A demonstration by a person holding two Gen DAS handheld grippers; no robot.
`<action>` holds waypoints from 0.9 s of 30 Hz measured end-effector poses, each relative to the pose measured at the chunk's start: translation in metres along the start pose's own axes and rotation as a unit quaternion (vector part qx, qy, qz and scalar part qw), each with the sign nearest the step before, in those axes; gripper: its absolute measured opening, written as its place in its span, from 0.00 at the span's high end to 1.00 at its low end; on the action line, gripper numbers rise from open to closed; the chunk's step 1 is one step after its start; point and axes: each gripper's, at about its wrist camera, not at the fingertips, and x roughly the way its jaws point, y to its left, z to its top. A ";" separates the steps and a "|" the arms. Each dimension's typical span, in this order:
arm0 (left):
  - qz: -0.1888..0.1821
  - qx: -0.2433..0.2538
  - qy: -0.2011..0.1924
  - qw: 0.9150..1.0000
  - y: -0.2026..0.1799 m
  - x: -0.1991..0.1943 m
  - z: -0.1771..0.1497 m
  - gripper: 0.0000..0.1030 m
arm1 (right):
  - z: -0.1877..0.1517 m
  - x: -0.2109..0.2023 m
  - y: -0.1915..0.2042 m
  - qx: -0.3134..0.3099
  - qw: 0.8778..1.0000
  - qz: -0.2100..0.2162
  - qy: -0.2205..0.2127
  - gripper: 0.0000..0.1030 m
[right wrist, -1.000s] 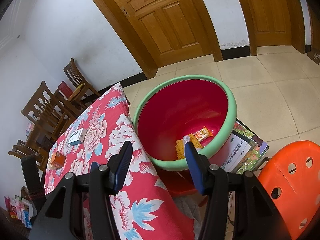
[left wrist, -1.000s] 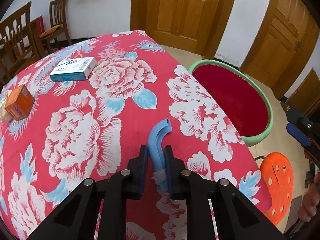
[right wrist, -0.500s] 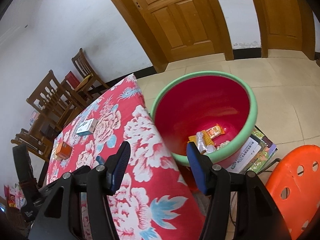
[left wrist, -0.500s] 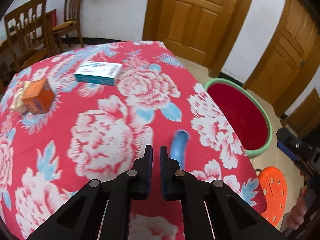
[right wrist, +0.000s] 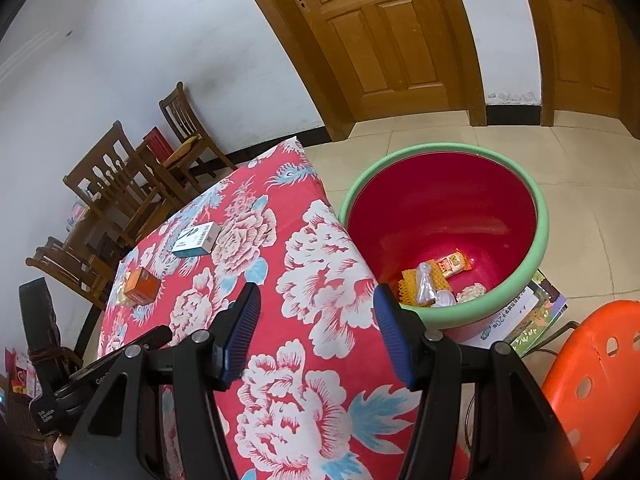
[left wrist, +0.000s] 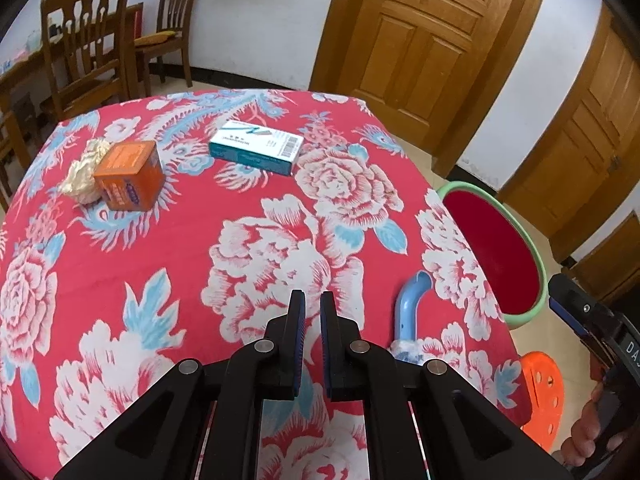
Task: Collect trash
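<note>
Left tongs (left wrist: 312, 320) have let go of the blue scrap (left wrist: 408, 304) and pulled back.
Now together and empty, they hover over the bench (left wrist: 200, 248); the scrap lies right of them. Right tongs (right wrist: 316, 328) gape apart, empty, near the tub (right wrist: 540, 236).

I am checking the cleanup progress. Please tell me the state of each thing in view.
left tool: shut, empty
right tool: open, empty
blue curved piece: lying on table
teal box: closed, lying flat
orange box: on table, touching crumpled paper
basin: holds wrappers
</note>
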 end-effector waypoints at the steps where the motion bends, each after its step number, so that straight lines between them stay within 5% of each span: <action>1: -0.002 0.002 0.003 1.000 -0.001 0.001 -0.001 0.92 | -0.001 -0.001 0.001 -0.001 1.000 0.000 -0.001 0.41; 3: -0.006 0.005 0.007 1.000 -0.005 0.002 -0.003 0.90 | -0.001 -0.002 0.002 -0.001 1.000 -0.001 -0.002 0.41; 7: -0.011 0.011 0.011 1.000 -0.012 0.002 -0.009 0.65 | -0.003 -0.005 0.001 0.001 1.000 -0.004 -0.002 0.41; 27: -0.024 0.108 0.031 0.993 -0.069 0.026 -0.029 0.65 | -0.004 -0.011 -0.016 0.018 1.000 -0.012 -0.004 0.40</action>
